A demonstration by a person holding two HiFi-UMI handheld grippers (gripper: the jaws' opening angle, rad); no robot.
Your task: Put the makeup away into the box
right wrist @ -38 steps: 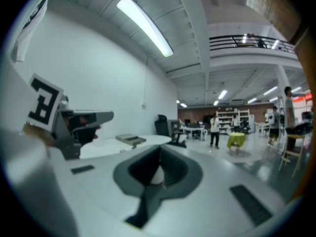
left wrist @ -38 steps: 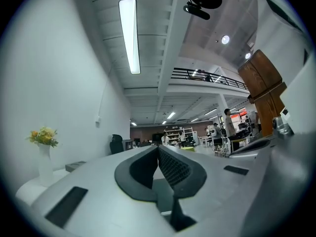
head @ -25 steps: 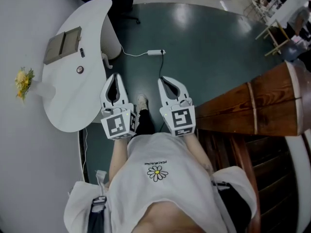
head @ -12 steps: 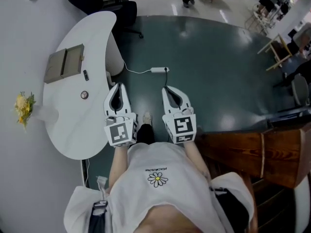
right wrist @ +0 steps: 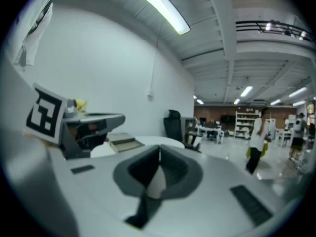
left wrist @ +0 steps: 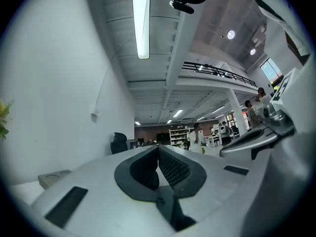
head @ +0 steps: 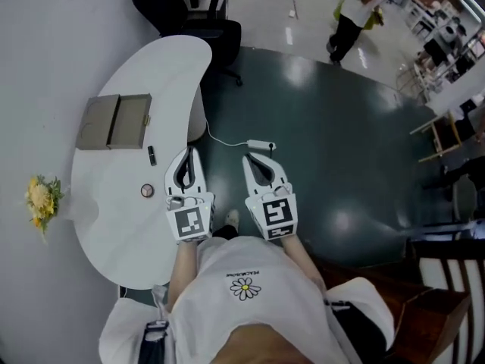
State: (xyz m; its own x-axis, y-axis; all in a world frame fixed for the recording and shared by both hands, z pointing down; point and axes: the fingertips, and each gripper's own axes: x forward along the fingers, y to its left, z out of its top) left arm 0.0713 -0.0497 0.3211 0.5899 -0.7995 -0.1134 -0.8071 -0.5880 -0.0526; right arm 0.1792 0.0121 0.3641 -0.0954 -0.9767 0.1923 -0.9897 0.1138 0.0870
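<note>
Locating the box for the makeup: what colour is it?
Greyish tan box on the white table; clearest in the head view.

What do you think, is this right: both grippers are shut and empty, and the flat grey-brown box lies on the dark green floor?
Not quite. The head view shows the flat grey-brown box on the white curved table, not on the dark green floor. The left gripper and right gripper are indeed shut and empty.

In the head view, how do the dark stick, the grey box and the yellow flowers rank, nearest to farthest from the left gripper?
1. Dark stick, just left of the left gripper.
2. Grey box, farther up-left.
3. Yellow flowers, far left.
</note>
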